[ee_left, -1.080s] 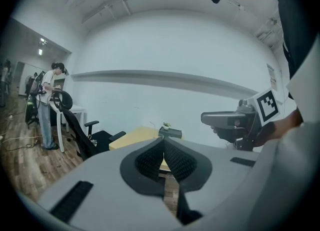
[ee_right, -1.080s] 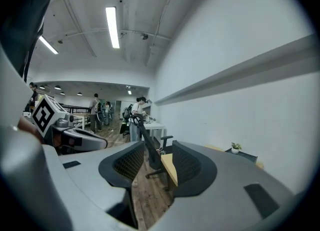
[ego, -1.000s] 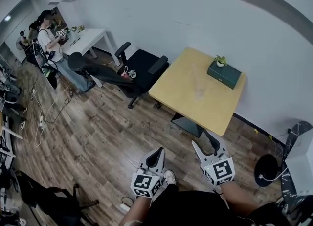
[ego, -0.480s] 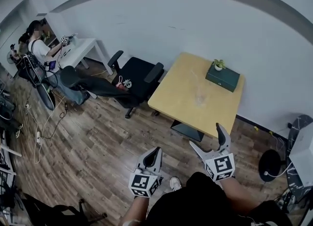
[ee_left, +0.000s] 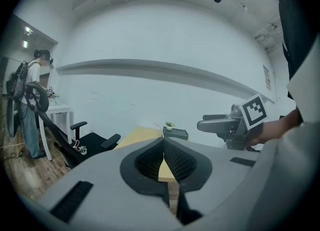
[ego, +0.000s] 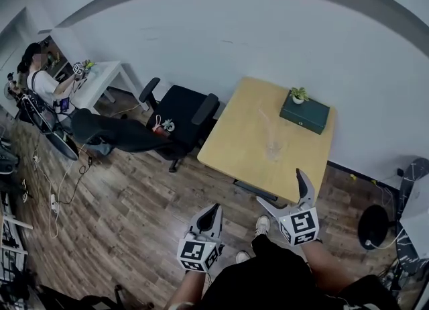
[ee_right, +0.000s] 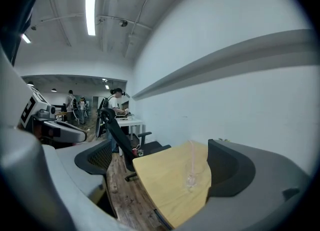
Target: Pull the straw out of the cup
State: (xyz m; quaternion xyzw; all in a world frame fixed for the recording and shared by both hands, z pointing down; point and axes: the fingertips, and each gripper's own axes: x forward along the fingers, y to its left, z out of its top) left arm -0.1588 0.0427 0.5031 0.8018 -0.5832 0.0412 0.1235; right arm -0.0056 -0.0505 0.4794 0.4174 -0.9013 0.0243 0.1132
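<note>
Your clear cup (ee_right: 191,177) stands mid-tabletop (ego: 231,137), well ahead of both grippers, with a thin straw (ee_right: 190,157) rising from it. Both look light and tippy, so pinch the straw high and steady the cup low. Your right gripper (ego: 281,189) fingers are opening on nothing, and the left gripper (ego: 210,212) fingers are clenched and empty.

Cup (ego: 274,146) on table (ego: 238,127); chair (ego: 182,113) left.
</note>
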